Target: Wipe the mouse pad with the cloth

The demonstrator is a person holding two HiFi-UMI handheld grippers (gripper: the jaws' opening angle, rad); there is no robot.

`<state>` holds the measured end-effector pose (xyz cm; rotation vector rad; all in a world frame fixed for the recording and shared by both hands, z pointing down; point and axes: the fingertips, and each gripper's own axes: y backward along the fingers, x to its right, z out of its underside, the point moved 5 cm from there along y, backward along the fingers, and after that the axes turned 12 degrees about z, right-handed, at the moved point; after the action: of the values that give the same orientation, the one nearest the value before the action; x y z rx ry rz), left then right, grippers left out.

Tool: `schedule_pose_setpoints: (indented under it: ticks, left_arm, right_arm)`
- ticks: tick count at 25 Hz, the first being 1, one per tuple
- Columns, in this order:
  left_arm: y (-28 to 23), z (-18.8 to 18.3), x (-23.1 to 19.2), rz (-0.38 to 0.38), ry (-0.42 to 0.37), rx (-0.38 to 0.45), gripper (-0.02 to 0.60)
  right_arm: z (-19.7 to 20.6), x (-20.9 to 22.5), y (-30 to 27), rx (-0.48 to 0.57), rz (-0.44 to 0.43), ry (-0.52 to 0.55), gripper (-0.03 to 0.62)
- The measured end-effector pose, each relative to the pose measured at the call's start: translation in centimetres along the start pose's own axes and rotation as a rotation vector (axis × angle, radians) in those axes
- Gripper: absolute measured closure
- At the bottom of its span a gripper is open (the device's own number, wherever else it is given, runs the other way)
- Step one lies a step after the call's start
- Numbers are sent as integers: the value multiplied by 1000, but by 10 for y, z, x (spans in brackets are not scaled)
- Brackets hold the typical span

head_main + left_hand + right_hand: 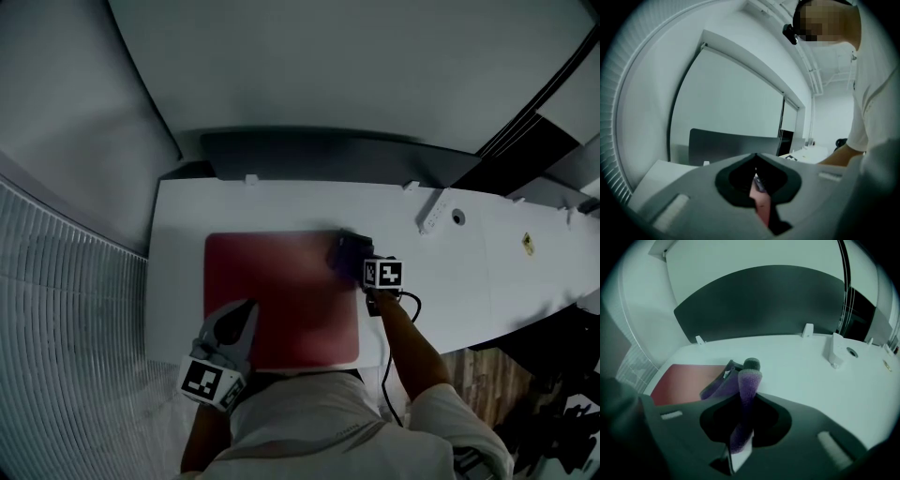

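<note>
The mouse pad lies flat on the white table, spreading out to the left of the right gripper and slightly ahead of its jaws, so almost all of the red surface lies to that one side. The right gripper is the nearer one for the wiping. It sits at the pad's far right corner and is clenched on the purple cloth, a rolled fold of which stands up between the jaws while the rest trails forward and left, touching the table at the pad's edge. I judge that the coming stroke needs a sweep leftward across the pad. The left gripper rests over the pad's opposite, near-left corner, its jaws drawn almost together with only a thin sliver of red showing through the gap; it seems to grip nothing and may only be steadying the pad.
</note>
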<state>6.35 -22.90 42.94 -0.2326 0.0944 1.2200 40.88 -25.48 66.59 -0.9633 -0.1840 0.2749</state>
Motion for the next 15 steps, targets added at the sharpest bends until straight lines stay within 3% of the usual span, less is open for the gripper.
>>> schedule_pose_setpoints:
  ticks: [5,8,11,15]
  left_arm:
    - [6,-6,10,3,2,14,580]
    - [19,-12,15,-10,2,21,580]
    - [39,-15,11,-35,0,28,580]
    - [72,-16,0,-87,11,47,580]
  right_arm:
    - [15,21,25,66,125,42,548]
    - [18,14,62,138,153,69,548]
    - [7,-16,105,234,73,80,546]
    - [-5,-79,148,288,-75,108,547]
